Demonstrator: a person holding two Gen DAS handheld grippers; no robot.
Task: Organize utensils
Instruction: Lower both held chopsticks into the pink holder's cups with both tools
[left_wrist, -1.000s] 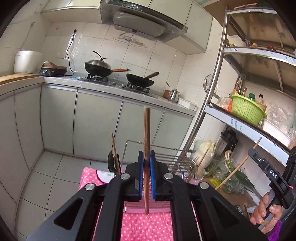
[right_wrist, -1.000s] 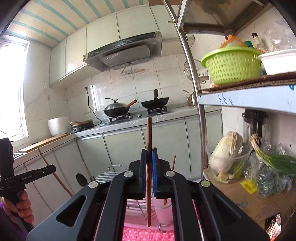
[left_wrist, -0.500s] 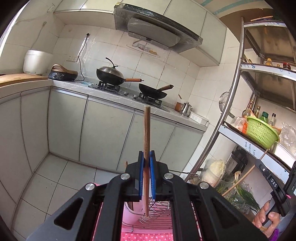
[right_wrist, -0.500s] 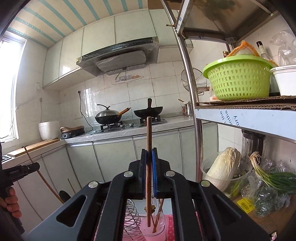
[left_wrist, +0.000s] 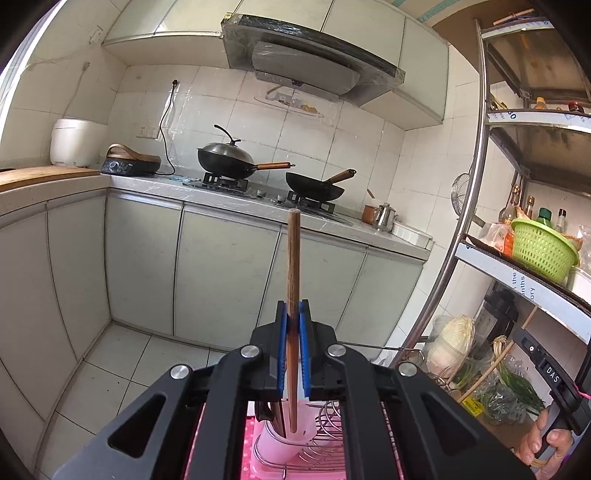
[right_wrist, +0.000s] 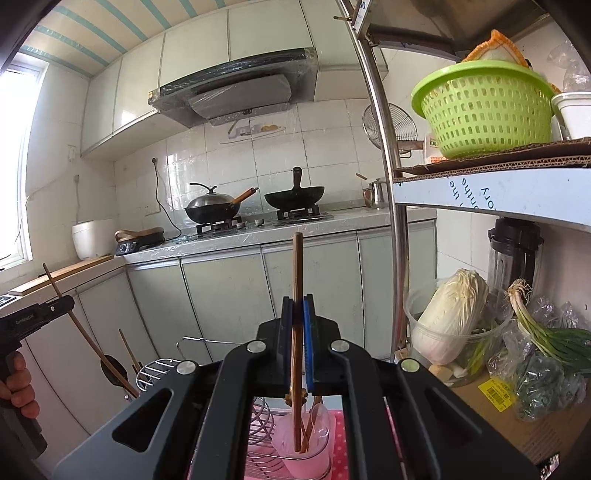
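Note:
My left gripper (left_wrist: 293, 314) is shut on a wooden chopstick (left_wrist: 293, 266) that stands upright. Its lower tip hangs over the mouth of a pink cup (left_wrist: 271, 445) holding dark utensils. In the right wrist view this gripper (right_wrist: 55, 308) appears at the far left with its chopstick (right_wrist: 88, 341) slanting down beside a black spoon (right_wrist: 112, 369). My right gripper (right_wrist: 298, 310) is shut on a second upright chopstick (right_wrist: 297, 273). That one's lower end dips into another pink cup (right_wrist: 314, 459) with a few utensils inside.
A wire dish rack (left_wrist: 328, 439) sits between the cups on a pink dotted cloth (right_wrist: 340, 465). A metal shelf post (right_wrist: 391, 206) rises close on the right, with a green basket (right_wrist: 484, 110), cabbage (right_wrist: 450, 317) and scallions. Counter and woks (left_wrist: 229, 158) lie beyond.
Both grippers have travelled forward with their chopsticks. The dotted cloth has slid under the fingers, and a pink cup now sits below each chopstick's tip. Both grips are unchanged.

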